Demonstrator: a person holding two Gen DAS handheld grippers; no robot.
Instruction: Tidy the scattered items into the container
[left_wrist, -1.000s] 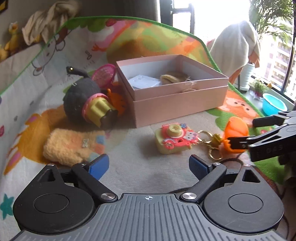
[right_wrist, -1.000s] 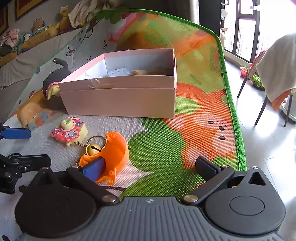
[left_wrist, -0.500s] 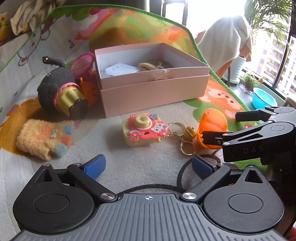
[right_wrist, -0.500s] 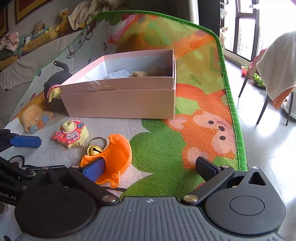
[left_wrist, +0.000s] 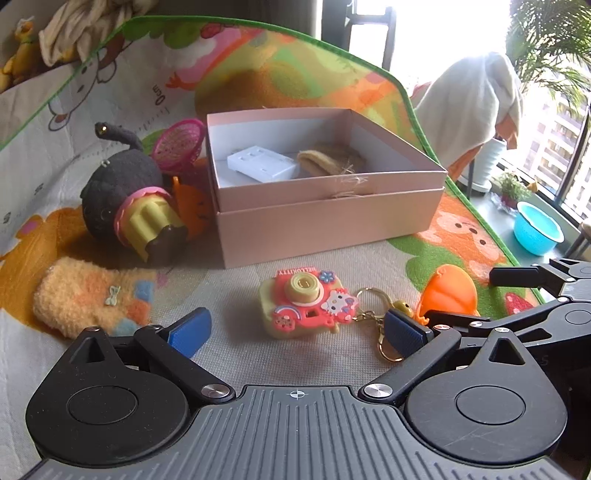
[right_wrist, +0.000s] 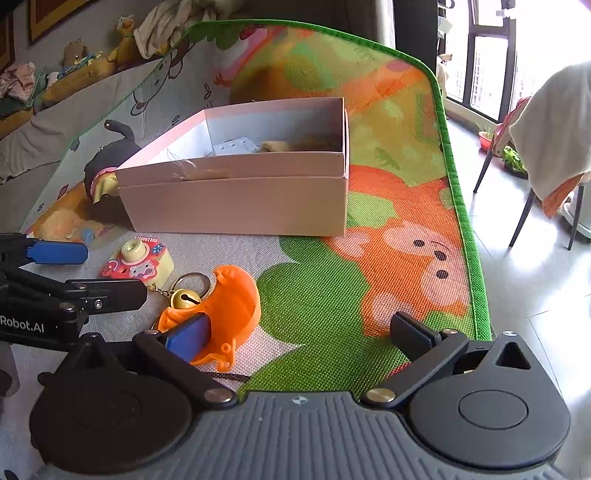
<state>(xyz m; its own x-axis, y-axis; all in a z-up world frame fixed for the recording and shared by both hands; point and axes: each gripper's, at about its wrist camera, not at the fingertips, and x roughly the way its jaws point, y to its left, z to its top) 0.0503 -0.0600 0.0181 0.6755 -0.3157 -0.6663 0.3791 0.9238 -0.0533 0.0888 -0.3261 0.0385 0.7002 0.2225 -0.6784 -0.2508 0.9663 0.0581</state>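
An open pink box (left_wrist: 325, 218) (right_wrist: 236, 199) stands on the play mat and holds a white part (left_wrist: 260, 164) and a tan item (left_wrist: 325, 162). A pink toy-camera keychain (left_wrist: 306, 302) (right_wrist: 138, 260) with a gold bell lies in front of the box. My left gripper (left_wrist: 295, 328) is open, with the camera just ahead between its fingers. An orange plastic toy (left_wrist: 448, 295) (right_wrist: 229, 310) lies to the right. My right gripper (right_wrist: 299, 332) is open; its left finger sits against the orange toy.
A black plush with a yellow cup (left_wrist: 136, 206), a pink mesh basket (left_wrist: 179, 146) and a fuzzy orange mitten (left_wrist: 92, 295) lie left of the box. The mat's green edge (right_wrist: 461, 192) borders the floor, where a draped chair (right_wrist: 550, 136) and a blue bowl (left_wrist: 537, 232) stand.
My left gripper has swung right and moved in, so the camera keychain now lies centred between its fingers. My right gripper has crept slightly closer to the orange toy.
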